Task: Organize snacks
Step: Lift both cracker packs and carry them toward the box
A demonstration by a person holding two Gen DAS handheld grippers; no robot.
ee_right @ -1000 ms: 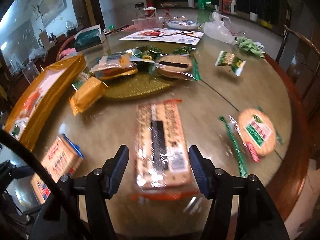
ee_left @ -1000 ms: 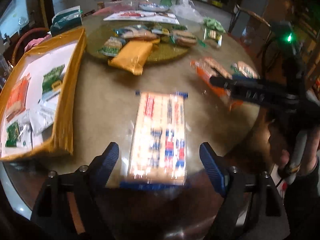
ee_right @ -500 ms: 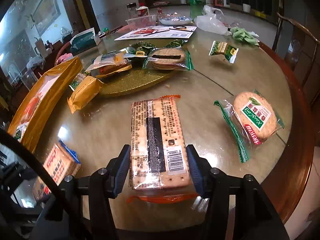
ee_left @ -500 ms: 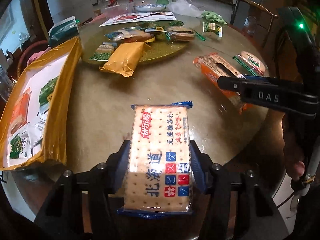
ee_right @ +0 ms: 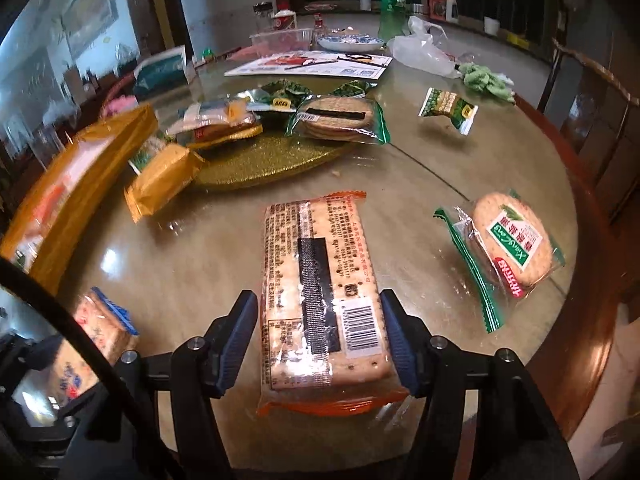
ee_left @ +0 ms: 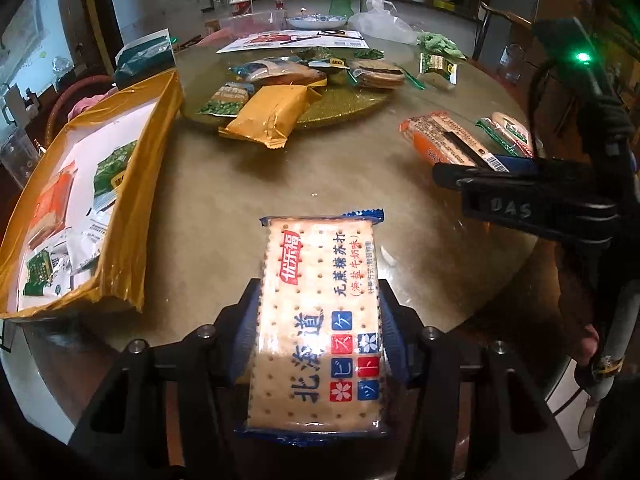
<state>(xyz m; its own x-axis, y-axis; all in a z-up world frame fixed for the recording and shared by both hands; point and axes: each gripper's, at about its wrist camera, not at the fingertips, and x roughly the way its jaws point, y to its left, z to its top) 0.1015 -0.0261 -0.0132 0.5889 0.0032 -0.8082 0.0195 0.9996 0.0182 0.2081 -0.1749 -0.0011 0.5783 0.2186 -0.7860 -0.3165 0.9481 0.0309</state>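
Left gripper (ee_left: 318, 344) closing on blue-edged cracker pack (ee_left: 318, 320), pads against its sides, just right of the gold box (ee_left: 132, 208). Right gripper (ee_right: 318, 340) opening, orange-edged cracker pack (ee_right: 322, 304) between its jaws, left side gapped. Box holds a few packets; most snacks remain on the gold mat (ee_right: 272, 160) beyond and on the table (ee_right: 200, 260).

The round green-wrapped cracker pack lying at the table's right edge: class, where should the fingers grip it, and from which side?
Grip the round green-wrapped cracker pack across its disc-shaped stack, coming from above. It lies nearly flat and alone on the glossy round table; the loose crimped film ends would only slip.
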